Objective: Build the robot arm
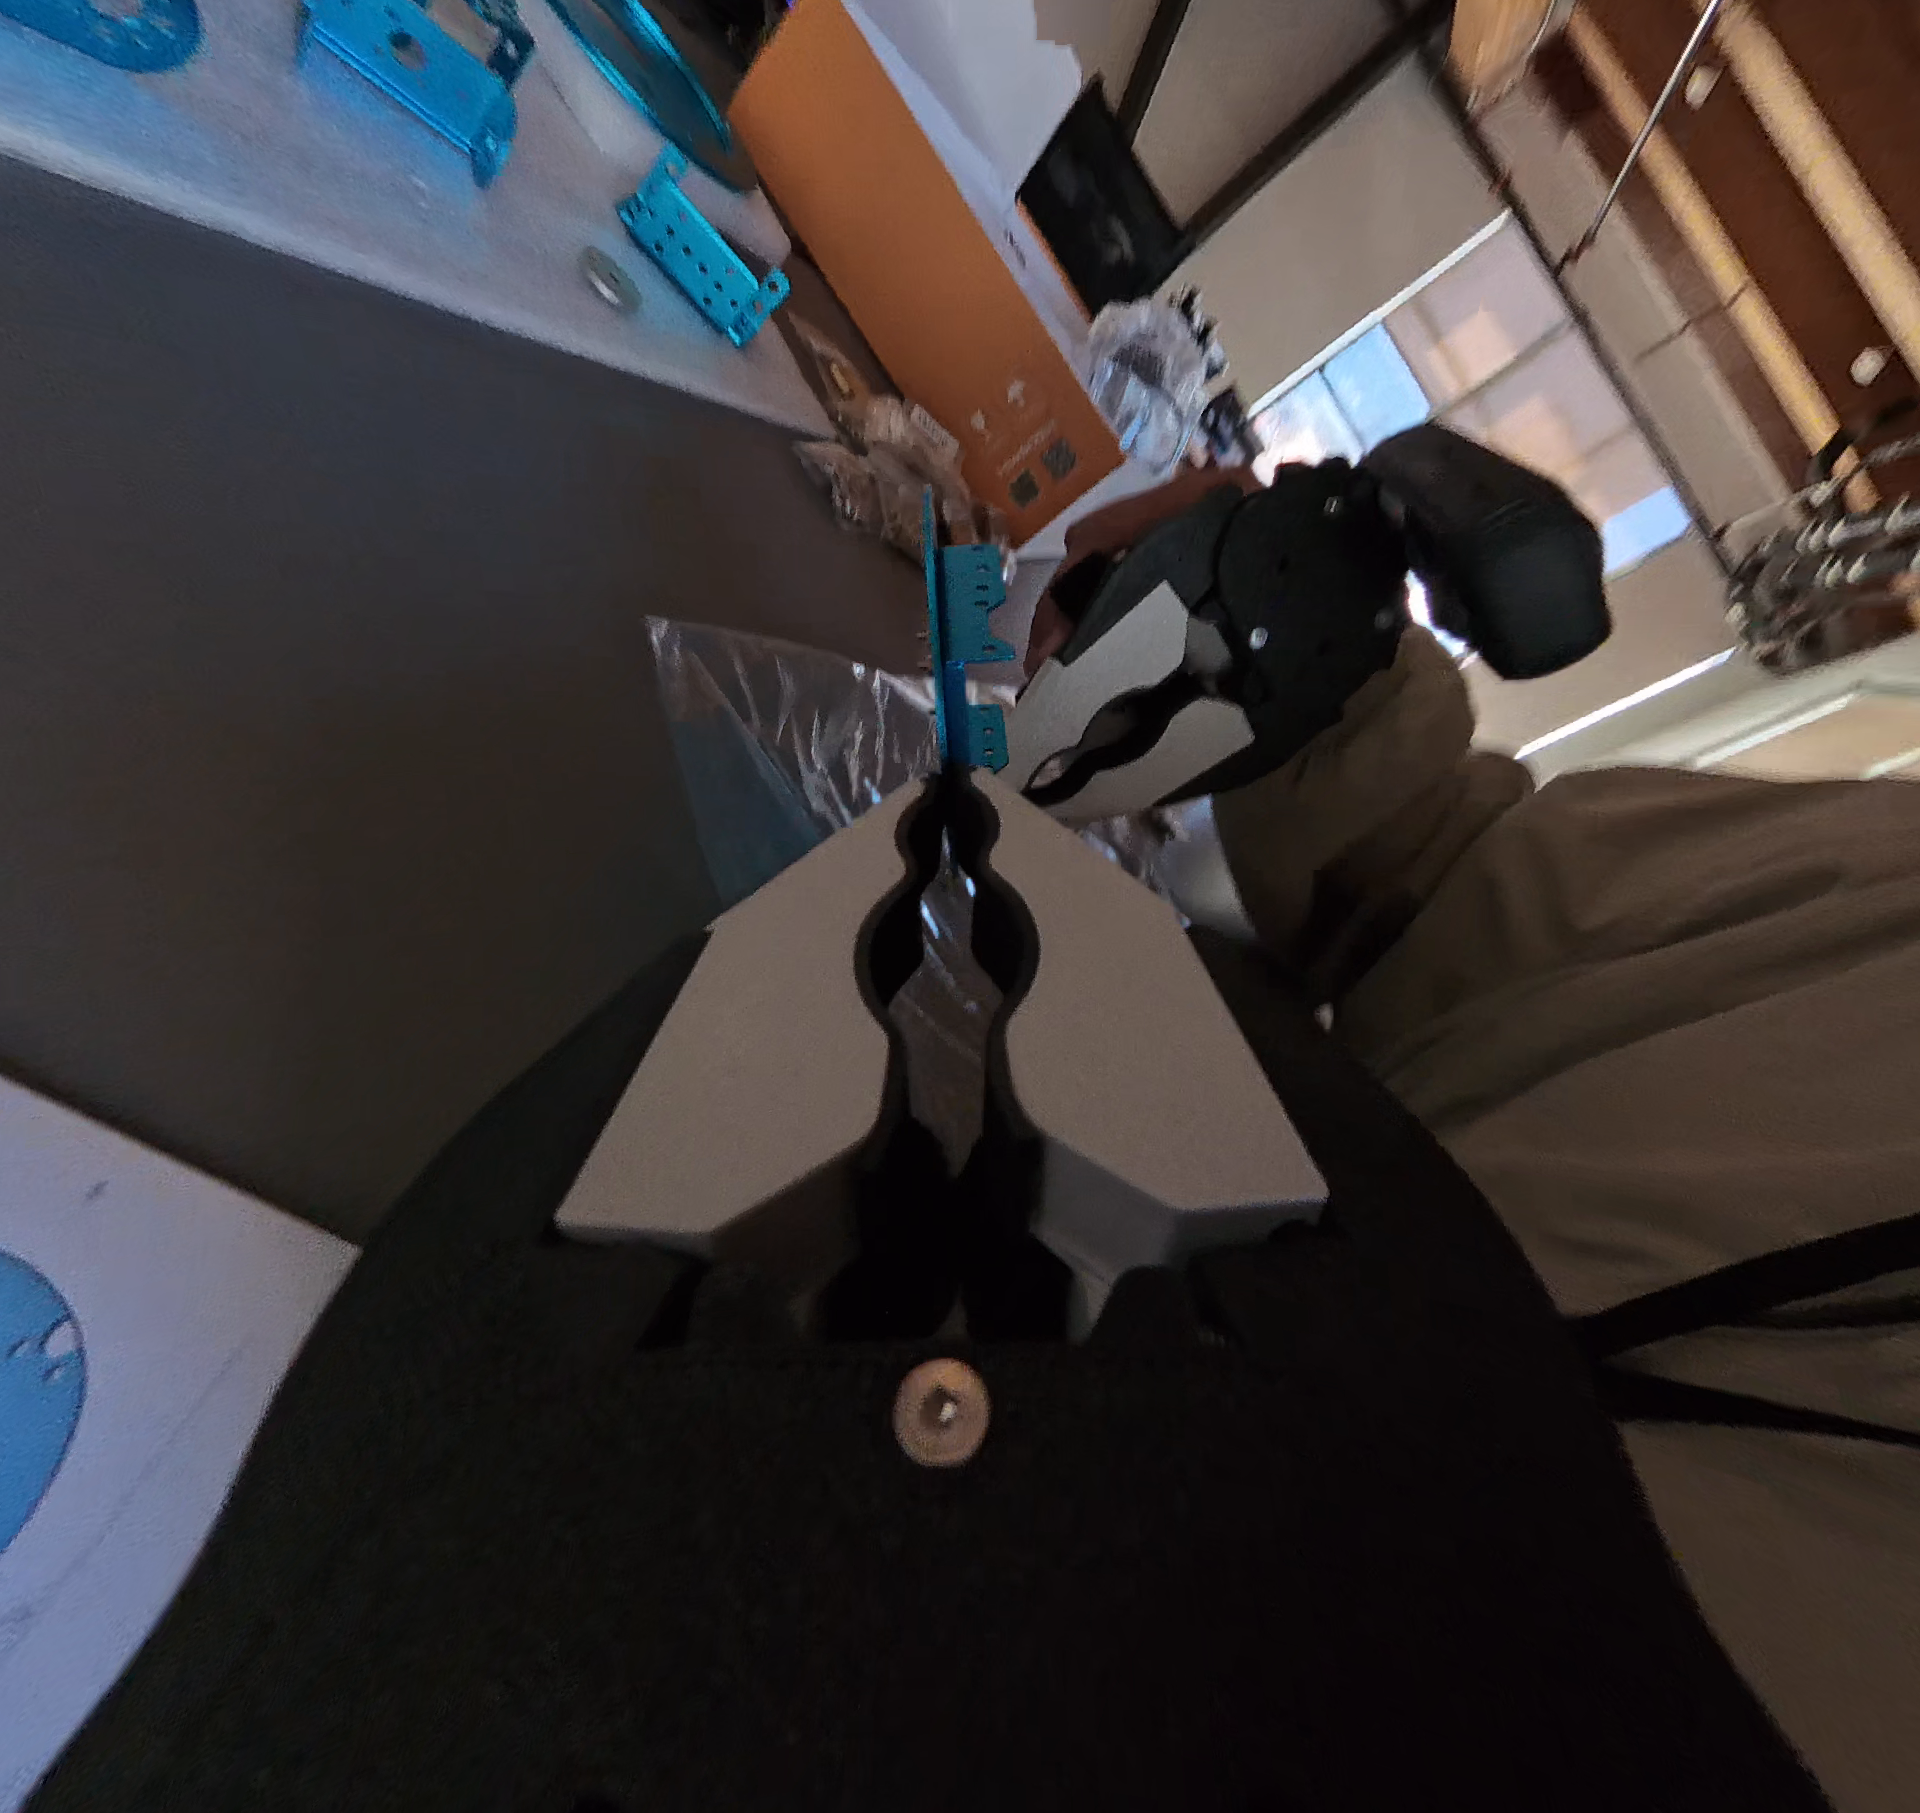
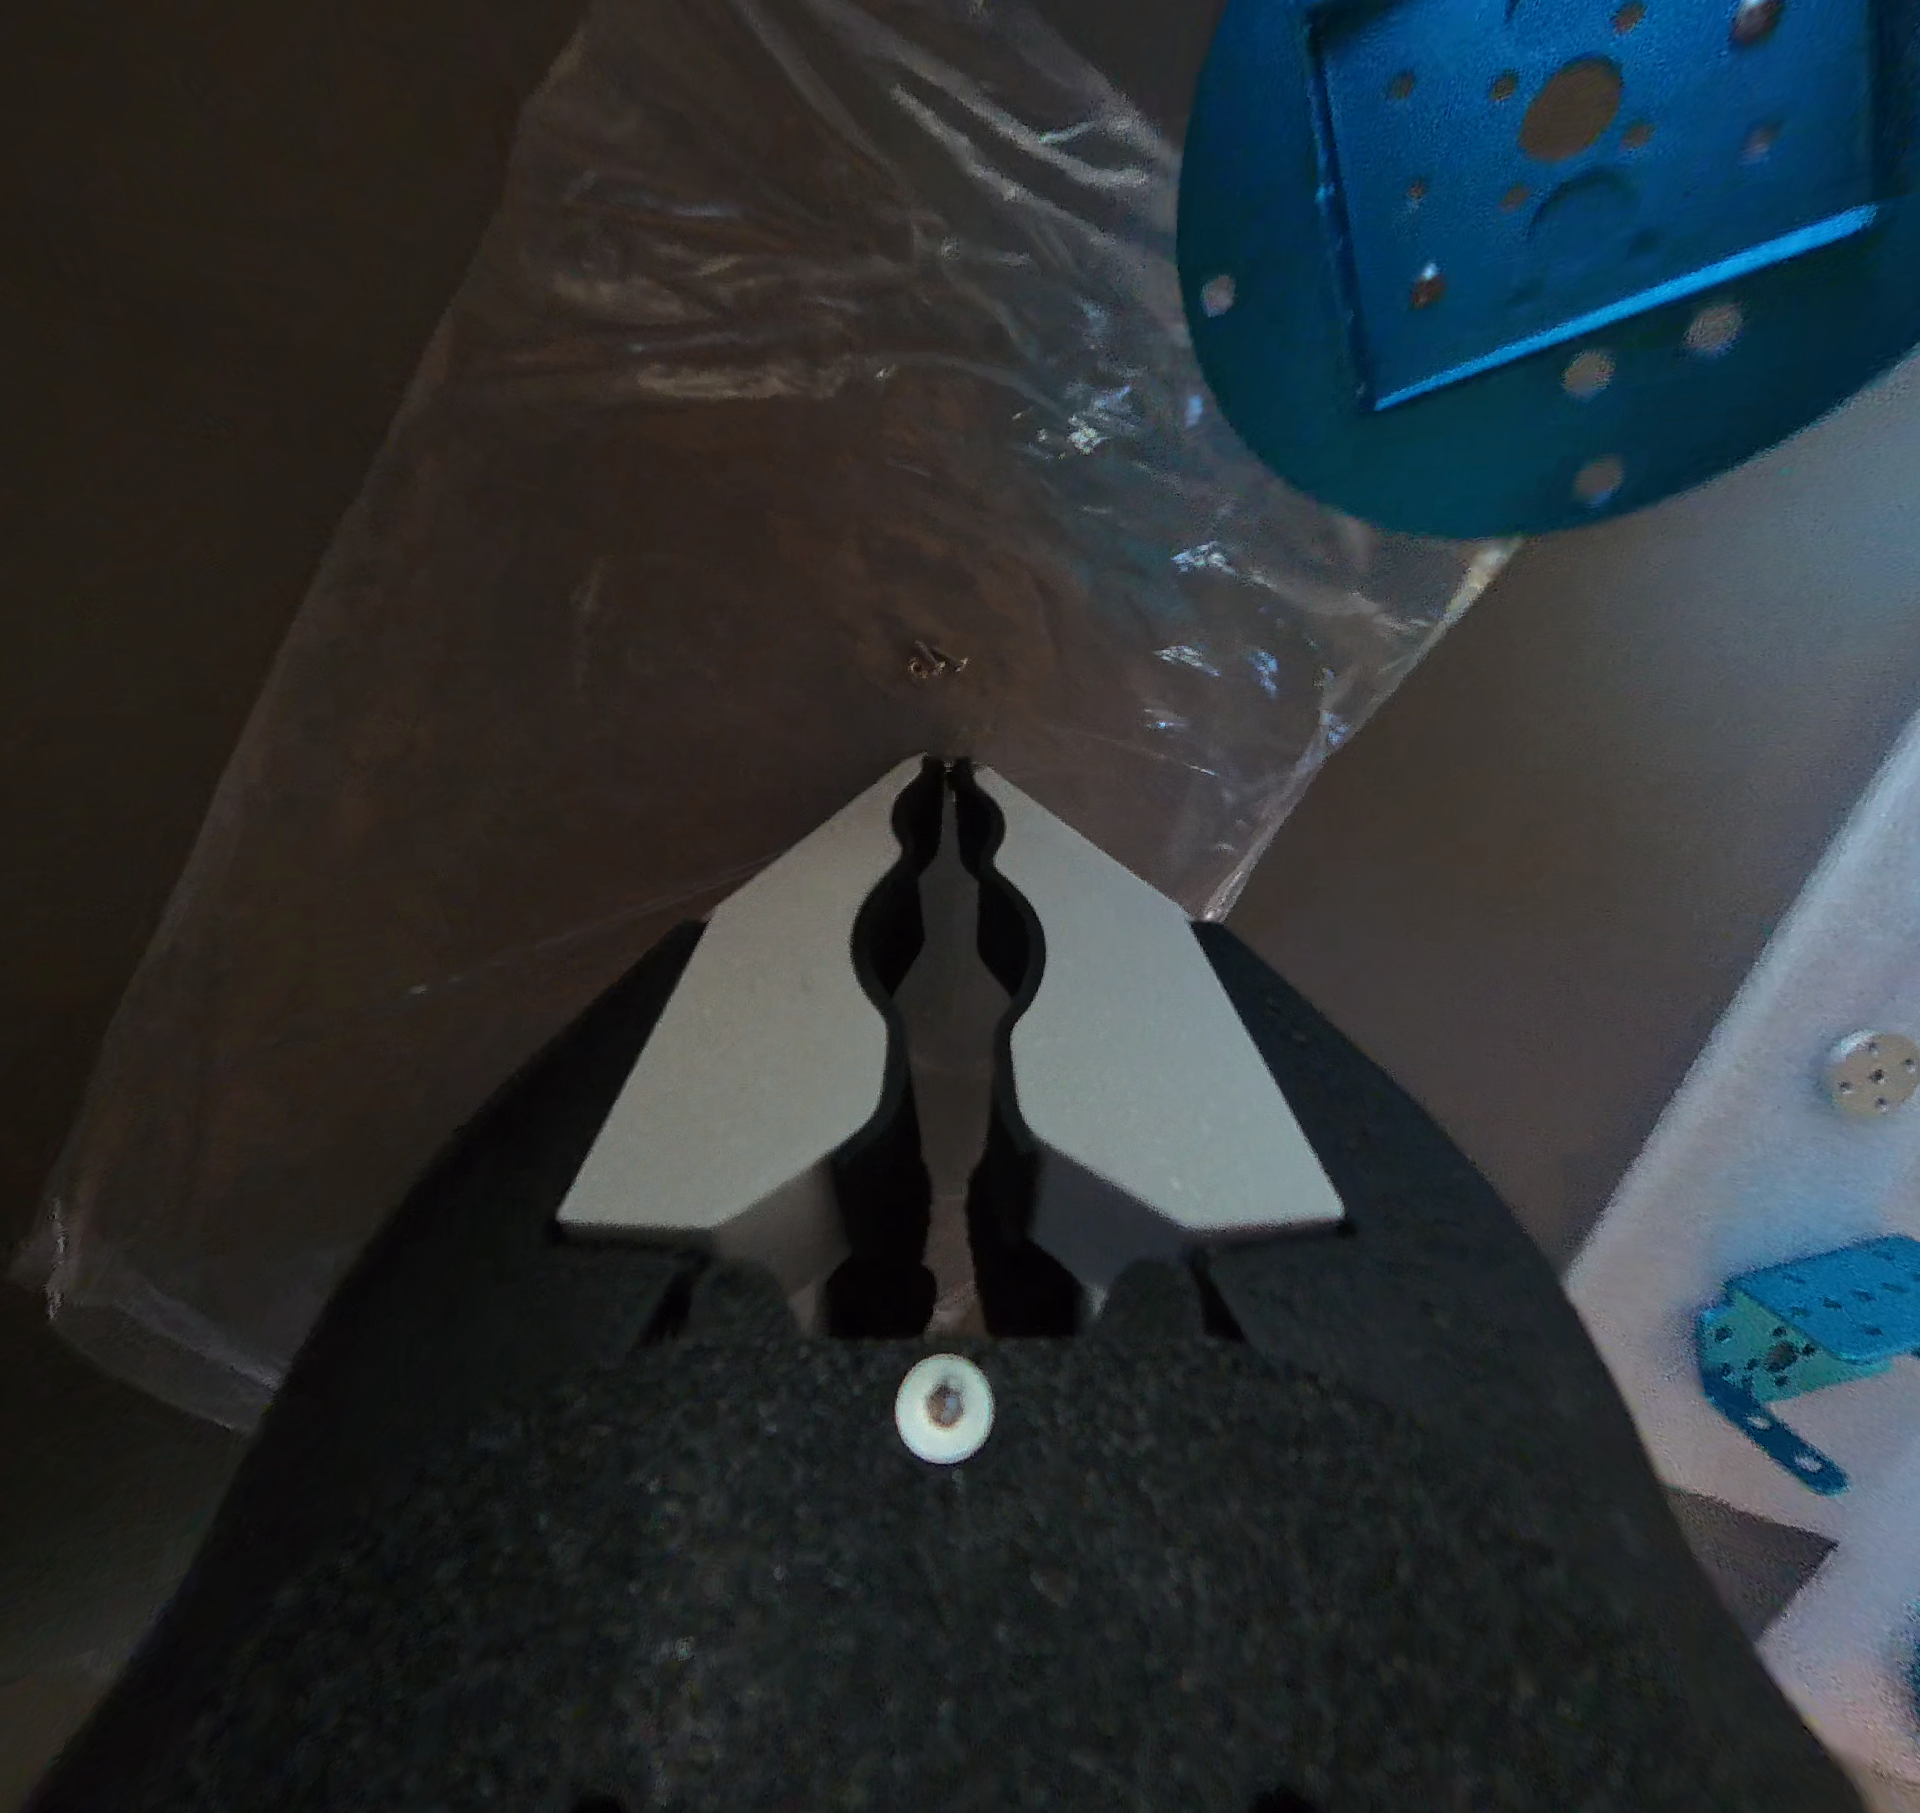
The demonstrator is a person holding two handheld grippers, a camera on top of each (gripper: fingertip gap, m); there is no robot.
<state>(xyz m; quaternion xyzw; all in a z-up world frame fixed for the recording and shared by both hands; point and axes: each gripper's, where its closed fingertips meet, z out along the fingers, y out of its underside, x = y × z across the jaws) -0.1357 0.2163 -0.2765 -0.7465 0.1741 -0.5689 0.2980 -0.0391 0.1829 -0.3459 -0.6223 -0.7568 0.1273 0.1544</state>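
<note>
the dark table point(image 1: 312, 537) bore a clear plastic bag point(image 2: 727, 413) and blue brackets point(image 1: 416, 38) on white sheets. the left gripper point(image 1: 951, 776) was clamped on the edge of a blue disc point(image 2: 1351, 433) with a bracket on it, held in the air. the right gripper point(image 2: 948, 764) was pinched on what looked like a tiny screw, just above the bag, near loose screws point(image 2: 935, 664).

1. The left gripper point(image 1: 951, 776) is closed, its jaws pinching the edge of a thin blue plate point(image 1: 961, 620) that stands out past the tips.
2. The right gripper point(image 2: 951, 766) is closed too, its tips nearly meeting on something tiny and dark, too small to identify.
3. In the left wrist view the right gripper point(image 1: 1049, 776) sits just beside the left, angled towards it.
</note>
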